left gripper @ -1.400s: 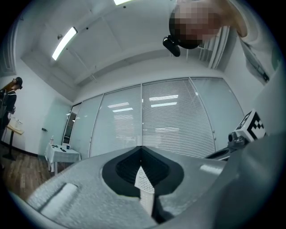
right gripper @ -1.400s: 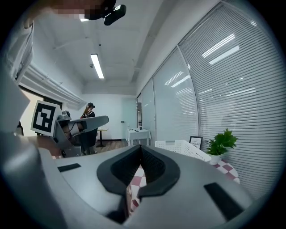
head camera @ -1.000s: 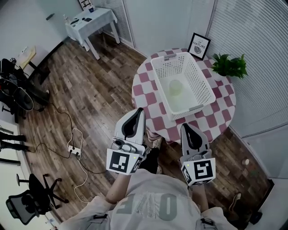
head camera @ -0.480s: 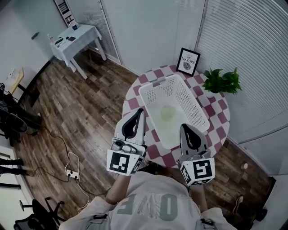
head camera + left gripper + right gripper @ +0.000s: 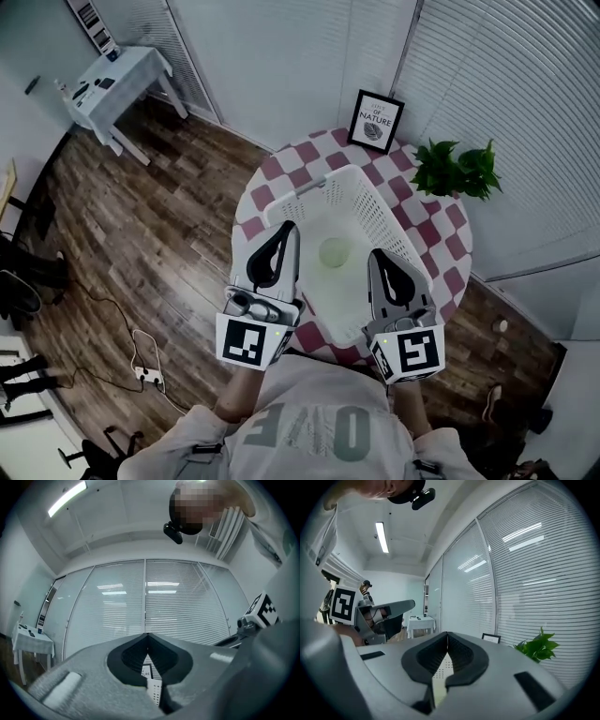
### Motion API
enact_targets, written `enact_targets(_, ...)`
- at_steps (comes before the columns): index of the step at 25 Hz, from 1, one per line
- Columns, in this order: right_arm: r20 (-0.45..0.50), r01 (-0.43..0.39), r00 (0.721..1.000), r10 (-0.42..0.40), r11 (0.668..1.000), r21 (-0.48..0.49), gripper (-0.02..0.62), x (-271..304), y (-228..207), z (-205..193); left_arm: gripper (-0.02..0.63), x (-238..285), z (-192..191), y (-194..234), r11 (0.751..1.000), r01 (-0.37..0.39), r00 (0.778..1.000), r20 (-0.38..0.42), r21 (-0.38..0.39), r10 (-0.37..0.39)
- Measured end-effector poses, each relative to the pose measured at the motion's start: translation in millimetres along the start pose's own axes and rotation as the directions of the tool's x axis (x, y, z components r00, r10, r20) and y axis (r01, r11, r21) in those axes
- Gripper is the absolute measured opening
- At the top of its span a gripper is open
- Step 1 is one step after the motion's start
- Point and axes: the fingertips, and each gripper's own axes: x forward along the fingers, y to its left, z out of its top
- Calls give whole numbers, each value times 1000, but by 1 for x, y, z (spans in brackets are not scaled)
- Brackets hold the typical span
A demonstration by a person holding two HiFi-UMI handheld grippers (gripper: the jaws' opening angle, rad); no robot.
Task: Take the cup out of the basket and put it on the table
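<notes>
- Nearest: the person's shirt [image 5: 314, 427], pale. Large letters O, V, E show upside down in the head view. Any further letters cannot be made out.
- Each tool carries a cube with black-and-white square markers. These are patterns, not words.
- Left tool [image 5: 289, 229]: held out from the chest and pointing forward at the basket, nose tipped slightly upward. The jaws are pressed together with nothing between them.
- Right tool [image 5: 374, 254]: alongside the left and apart from it, pointing the same way and roughly level. The jaws are likewise together and empty.
- From the head view the two tool tips sit over the near end of the basket [image 5: 380, 202], one on either side of the cup. Their height above it cannot be judged.
- Cup [image 5: 334, 252]: pale green, on the floor of the white slotted basket near the middle. Neither tool touches it.
- The basket rests on a round counter [image 5: 281, 171] covered with a red-and-white check cloth.
- Far edge of the counter: a black-framed print [image 5: 376, 122] stands upright. The big word reads "NATURE", and the smaller line above it is too small to be sure of.
- Beside the print, to the right: a green potted plant [image 5: 457, 169].
- Beyond them: slatted blinds [image 5: 506, 112] along the walls.
- Far left: a small white counter [image 5: 112, 80] on the wood plank floor [image 5: 141, 234], with a few small items too tiny to name.
</notes>
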Motion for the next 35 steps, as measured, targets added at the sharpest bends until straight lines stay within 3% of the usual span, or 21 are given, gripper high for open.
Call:
enact_targets(10, -74, 8, 997, -7, 1000, 13, 9, 33, -50, -22, 3, 60, -45, -3, 999, 22, 999, -48, -44, -24)
enact_targets(24, -171, -91, 980, 96, 995, 38, 9, 64, -55, -54, 3, 58, -70, -5, 997, -46, 993, -109, -56, 40)
enact_targets(29, -260, -187, 944, 202, 979, 78, 13, 74, -43, -71, 3, 56, -71, -1, 997, -64, 992, -108, -52, 58)
enact_targets(32, -314, -242, 914, 257, 966, 85, 106, 84, -34, -85, 3, 55, -73, 0, 996, -73, 992, -112, -53, 67)
enact_targets(35, -396, -303, 867, 303, 951, 64, 146, 97, -24, -104, 3, 52, -74, 2, 995, -81, 990, -116, -50, 74)
